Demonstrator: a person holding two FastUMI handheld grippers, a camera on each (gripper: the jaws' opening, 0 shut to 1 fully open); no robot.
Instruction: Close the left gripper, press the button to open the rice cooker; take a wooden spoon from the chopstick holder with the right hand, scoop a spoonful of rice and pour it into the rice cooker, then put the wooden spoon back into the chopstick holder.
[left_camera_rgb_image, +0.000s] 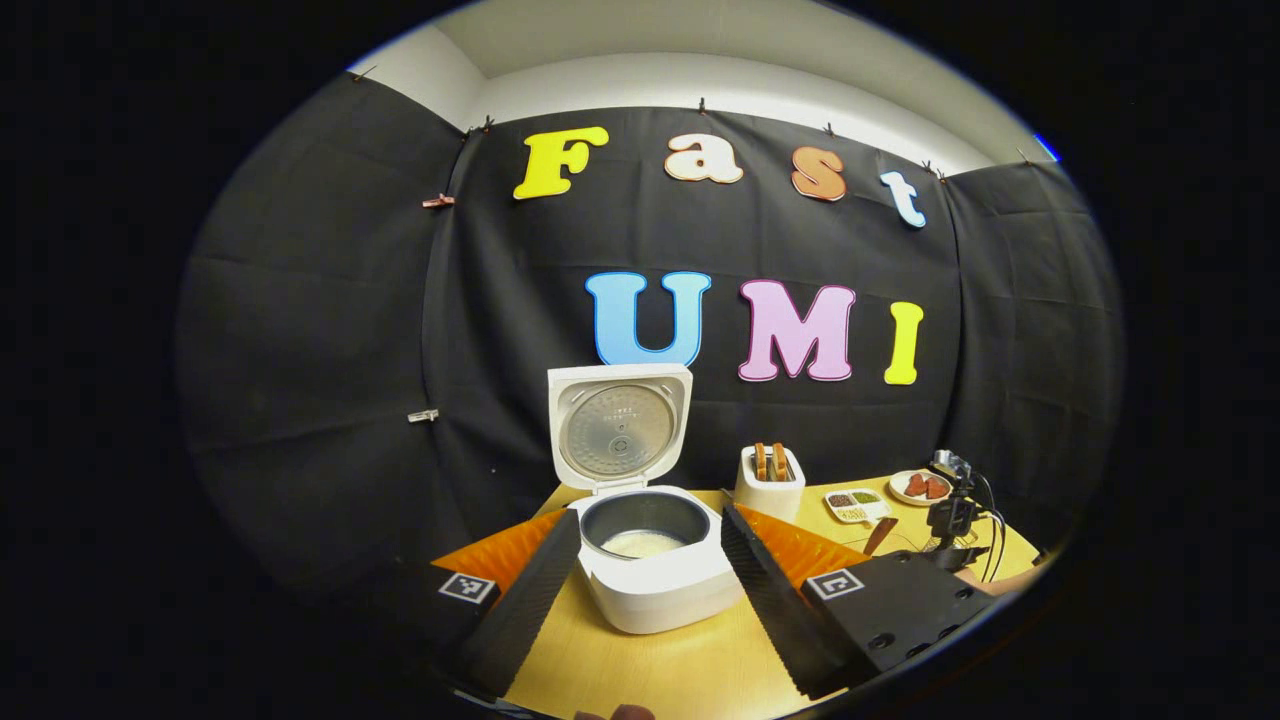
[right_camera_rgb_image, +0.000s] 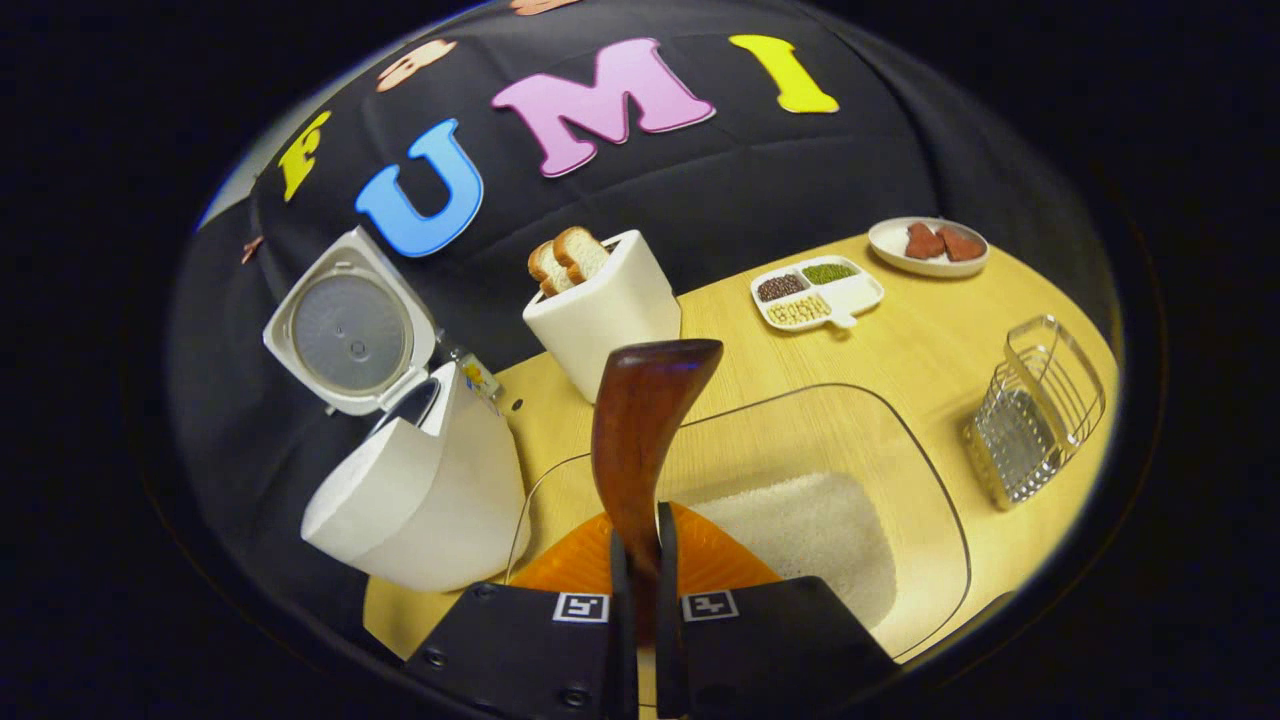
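The right hand-held gripper (right_camera_rgb_image: 640, 560) is clamped on the handle of the wooden spoon (right_camera_rgb_image: 640, 430), both fingers pressing on the stem, the spoon standing up ahead of the jaws with its broad end tilted toward the top right in the right gripper view. Beneath it lies a clear container (right_camera_rgb_image: 900, 470) with a bed of white rice (right_camera_rgb_image: 810, 530) on its near side. The rice cooker (right_camera_rgb_image: 420, 500) stands to the left of that container, just beside it, its lid (right_camera_rgb_image: 350, 335) swung fully up, so the button step looks done. The step in hand appears to be the scoop, or the carry that follows it; whether the bowl of the spoon holds any rice cannot be told from here. To do it well, the bowl should dip into the deep part of the rice, come up level, and travel left over the container's wall without tipping, then turn only once it is over the pot (left_camera_rgb_image: 645, 520), where some white rice already shows. The left hand-held gripper (left_camera_rgb_image: 640, 570) stands with its fingers spread wide, one on each side of the cooker in its own view, touching nothing; it should stay back from the opening. The wire chopstick holder (right_camera_rgb_image: 1040, 410) waits at the right of the counter (right_camera_rgb_image: 930, 330), well apart from the cooker.
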